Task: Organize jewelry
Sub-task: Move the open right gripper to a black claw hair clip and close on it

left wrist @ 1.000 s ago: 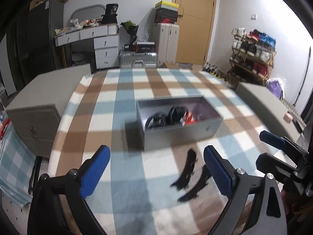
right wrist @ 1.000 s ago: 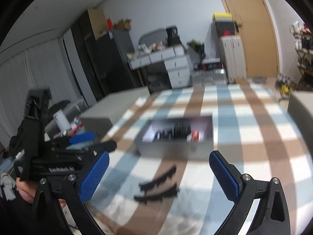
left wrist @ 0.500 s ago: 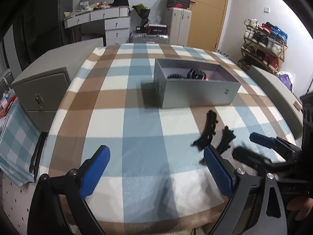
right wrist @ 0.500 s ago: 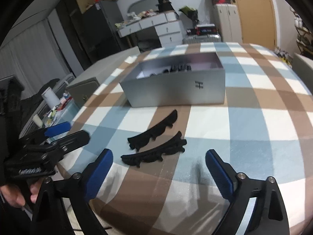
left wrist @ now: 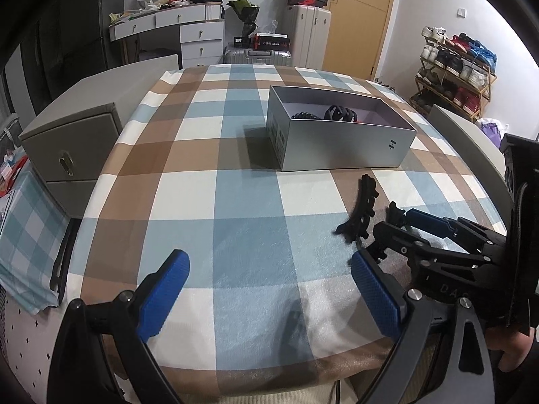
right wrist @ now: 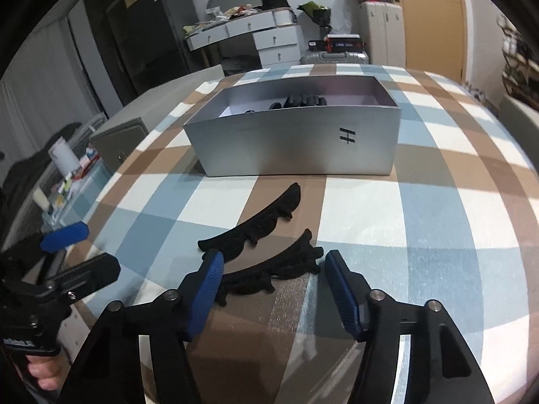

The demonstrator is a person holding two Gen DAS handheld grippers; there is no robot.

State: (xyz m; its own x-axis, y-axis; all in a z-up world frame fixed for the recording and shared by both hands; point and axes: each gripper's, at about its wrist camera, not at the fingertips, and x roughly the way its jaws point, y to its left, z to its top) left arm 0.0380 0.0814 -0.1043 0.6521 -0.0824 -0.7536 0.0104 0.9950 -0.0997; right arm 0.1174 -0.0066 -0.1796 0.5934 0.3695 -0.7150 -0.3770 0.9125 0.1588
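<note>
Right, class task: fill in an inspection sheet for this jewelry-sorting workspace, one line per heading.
Surface: checked cloth over a table, lying flat.
Job's things: open grey box holding dark pieces; two black curved clips on the cloth in front of it, apart from the box.
Clutter: nothing seen on the cloth.
Grippers: left gripper open, above bare cloth; right gripper open, fingers either side of the nearer clip, contact unclear.
Cables: nothing seen.
Surroundings: grey cabinet, white drawers, suitcases, shoe rack, door.
</note>
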